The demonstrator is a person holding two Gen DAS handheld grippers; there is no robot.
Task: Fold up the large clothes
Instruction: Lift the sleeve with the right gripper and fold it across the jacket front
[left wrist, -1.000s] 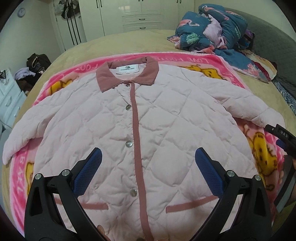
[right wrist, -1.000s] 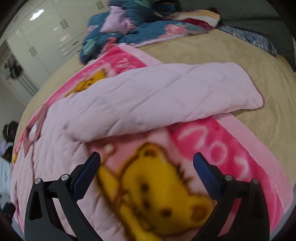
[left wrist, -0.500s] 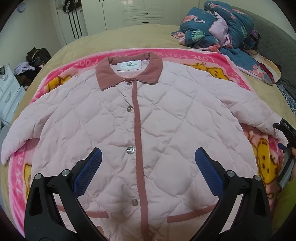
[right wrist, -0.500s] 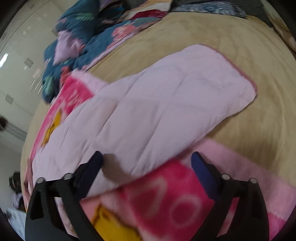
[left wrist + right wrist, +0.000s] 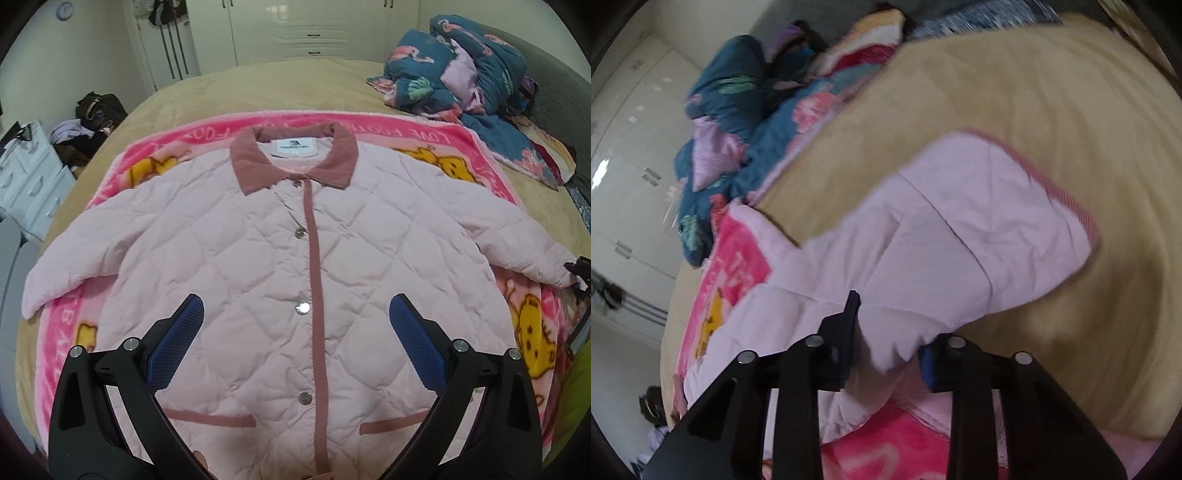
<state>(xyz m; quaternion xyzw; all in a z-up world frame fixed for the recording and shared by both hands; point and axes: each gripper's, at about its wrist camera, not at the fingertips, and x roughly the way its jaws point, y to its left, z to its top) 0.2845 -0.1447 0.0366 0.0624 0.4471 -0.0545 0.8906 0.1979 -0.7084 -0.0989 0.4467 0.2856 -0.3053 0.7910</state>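
A pale pink quilted jacket (image 5: 258,266) with a dusty-rose collar and placket lies buttoned and face up on a pink cartoon blanket (image 5: 155,147), sleeves spread to both sides. My left gripper (image 5: 295,325) is open and empty above the jacket's lower front. My right gripper (image 5: 890,332) has closed on the edge of the jacket's right sleeve (image 5: 960,229), with sleeve fabric between the fingers; it shows at the right edge of the left wrist view (image 5: 578,273).
The blanket lies on a tan bed (image 5: 295,85). A heap of blue flamingo bedding (image 5: 461,74) sits at the far right. White wardrobes (image 5: 295,26) stand behind, and a white dresser (image 5: 29,177) and a bag with clothes (image 5: 88,118) stand at the left.
My right gripper moved along the sleeve toward the cuff and closed from open onto the sleeve's edge. My left gripper drew back slightly and stays open.
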